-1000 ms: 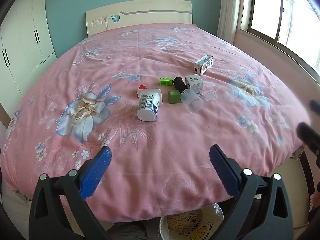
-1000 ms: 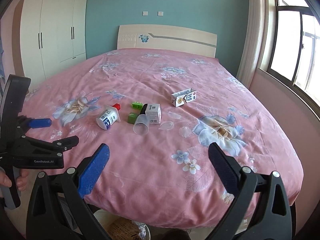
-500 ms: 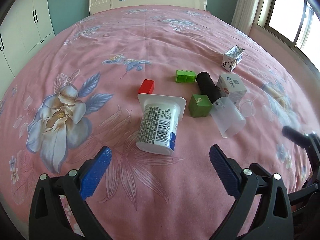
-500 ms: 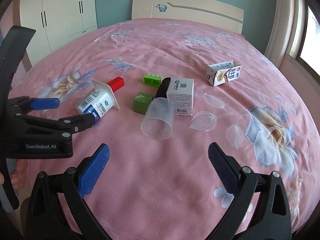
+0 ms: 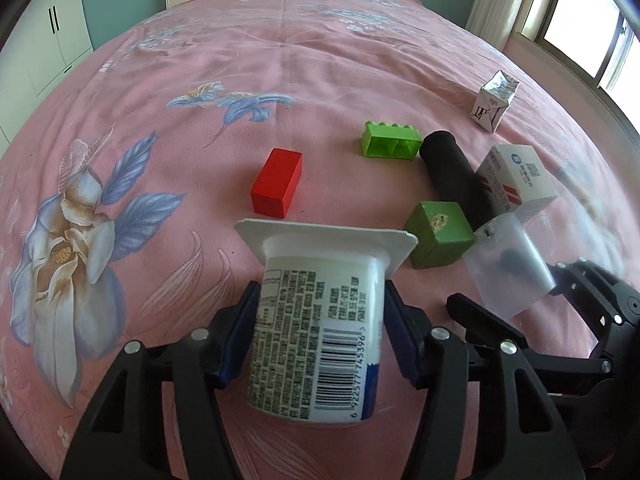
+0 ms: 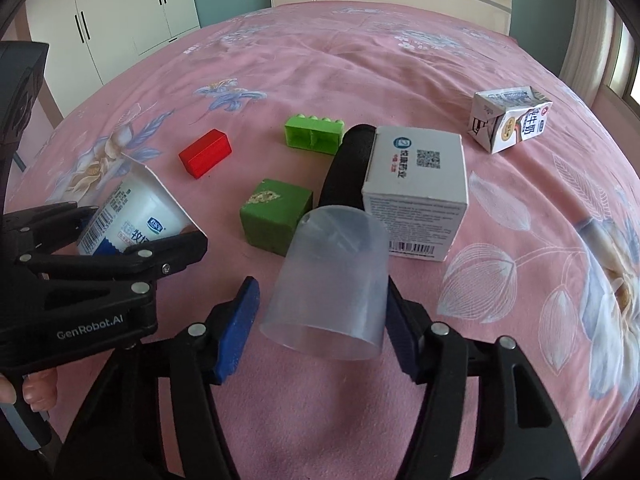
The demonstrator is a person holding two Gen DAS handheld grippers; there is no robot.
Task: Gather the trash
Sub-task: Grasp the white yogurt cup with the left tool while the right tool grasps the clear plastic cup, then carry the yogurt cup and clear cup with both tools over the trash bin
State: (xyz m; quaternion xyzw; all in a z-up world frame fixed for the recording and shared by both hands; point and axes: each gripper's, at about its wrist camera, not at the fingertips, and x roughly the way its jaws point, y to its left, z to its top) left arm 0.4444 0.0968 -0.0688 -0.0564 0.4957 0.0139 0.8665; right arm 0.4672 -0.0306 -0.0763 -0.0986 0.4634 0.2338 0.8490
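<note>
A white yogurt cup [image 5: 320, 320] lies on its side on the pink bedspread. My left gripper [image 5: 320, 320] is closed around its body, both blue pads touching it. It also shows in the right wrist view [image 6: 132, 220]. A clear plastic cup [image 6: 332, 284] lies on its side. My right gripper [image 6: 320, 320] straddles it: the right pad touches the cup, the left pad stands a small gap off. The clear cup also shows in the left wrist view [image 5: 508, 264].
On the bed beyond lie a red block [image 5: 277, 188], a green stud brick [image 5: 390, 140], a green cube [image 5: 438, 234], a black cylinder [image 5: 456, 180], a white medicine box [image 6: 418, 192] and a milk carton [image 6: 508, 118]. Wardrobe [image 6: 120, 12] stands left, window right.
Both grippers moved forward and down onto the bed. The left one closed on the yogurt cup. The right one narrowed around the clear cup.
</note>
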